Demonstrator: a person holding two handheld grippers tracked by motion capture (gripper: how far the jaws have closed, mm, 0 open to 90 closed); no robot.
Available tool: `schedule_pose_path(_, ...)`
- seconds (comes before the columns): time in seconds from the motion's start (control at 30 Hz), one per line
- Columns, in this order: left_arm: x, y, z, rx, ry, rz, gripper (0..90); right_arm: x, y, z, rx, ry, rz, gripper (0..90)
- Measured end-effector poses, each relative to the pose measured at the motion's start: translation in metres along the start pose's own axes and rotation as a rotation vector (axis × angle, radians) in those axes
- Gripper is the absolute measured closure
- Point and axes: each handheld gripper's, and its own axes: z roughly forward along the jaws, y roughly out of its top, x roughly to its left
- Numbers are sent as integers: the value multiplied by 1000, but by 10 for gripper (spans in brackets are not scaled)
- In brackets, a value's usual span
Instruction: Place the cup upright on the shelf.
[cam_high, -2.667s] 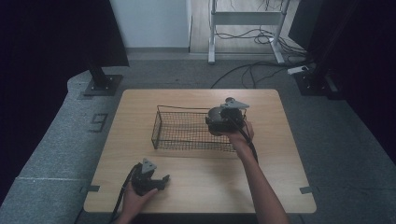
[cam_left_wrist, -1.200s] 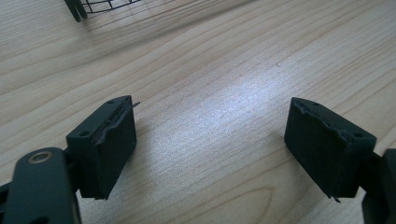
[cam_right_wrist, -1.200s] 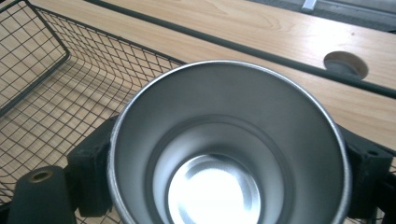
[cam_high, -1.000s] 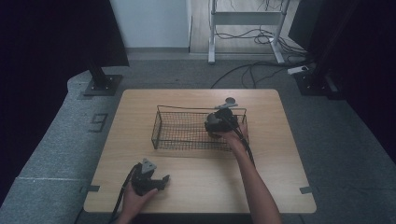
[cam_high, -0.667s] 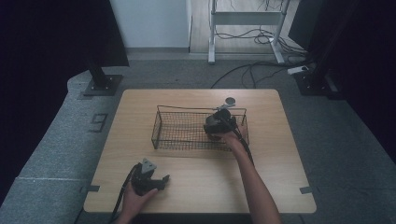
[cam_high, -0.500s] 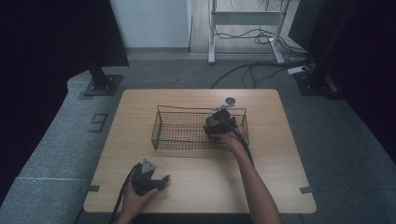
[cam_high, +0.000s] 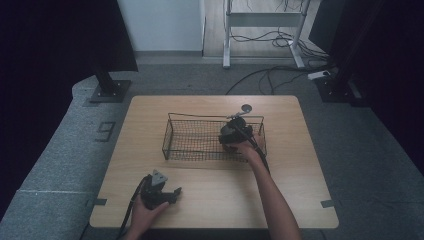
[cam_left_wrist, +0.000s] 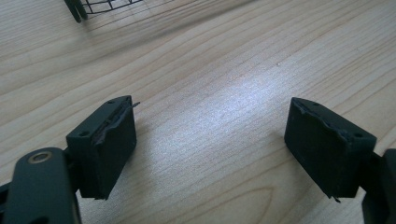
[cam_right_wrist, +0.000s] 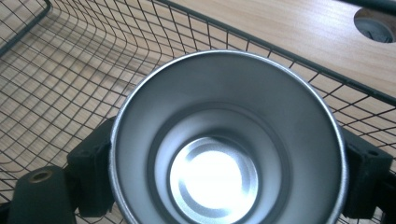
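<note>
High view sits above the near edge, looking forward and down over the whole wooden table (cam_high: 210, 200). Left gripper view hugs the tabletop, with a corner of the wire basket (cam_left_wrist: 100, 5) at 11 o'clock. Right gripper view is right up close, staring down a steel cup (cam_right_wrist: 229, 144) inside that same basket, also seen from above.

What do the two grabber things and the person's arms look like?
Both are black. The left gripper carries a grey three-cornered plate and trails a dark cable off the table edge. Its jaws are blocky, with worn edges and small screw holes. The right gripper looks the same black. The forearms are bare, no sleeves.
</note>
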Motion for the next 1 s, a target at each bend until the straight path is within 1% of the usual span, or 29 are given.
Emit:
schedule_pose_path(0.27,0,0,0,1,1,1,167,0,0,2,25,4,5,134)
schedule_pose_path(0.37,0,0,0,-1,1,1,167,0,1,2,42,-9,9,134)
schedule_pose_path(0.47,0,0,0,-1,1,0,167,1,2,5,72,-35,-9,133)
schedule_pose_path(0.63,0,0,0,-1,1,1,167,1,2,5,78,-34,-4,132)
schedule_pose_path(0.73,0,0,0,-1,1,1,167,0,1,4,92,-34,-6,127)
schedule_pose_path(0.8,0,0,0,0,1,1,167,0,0,4,95,-35,-12,126)
schedule_pose_path(0.87,0,0,0,0,1,1,167,0,-1,3,91,-50,-26,118)
schedule_pose_path(0.9,0,0,0,0,1,1,167,0,-1,2,84,-56,-29,95)
schedule_pose_path(0.97,0,0,0,0,1,1,167,-1,-1,-1,58,-71,-21,77)
schedule_pose_path(1.0,0,0,0,0,1,1,167,-2,-1,-4,34,-67,-14,76)
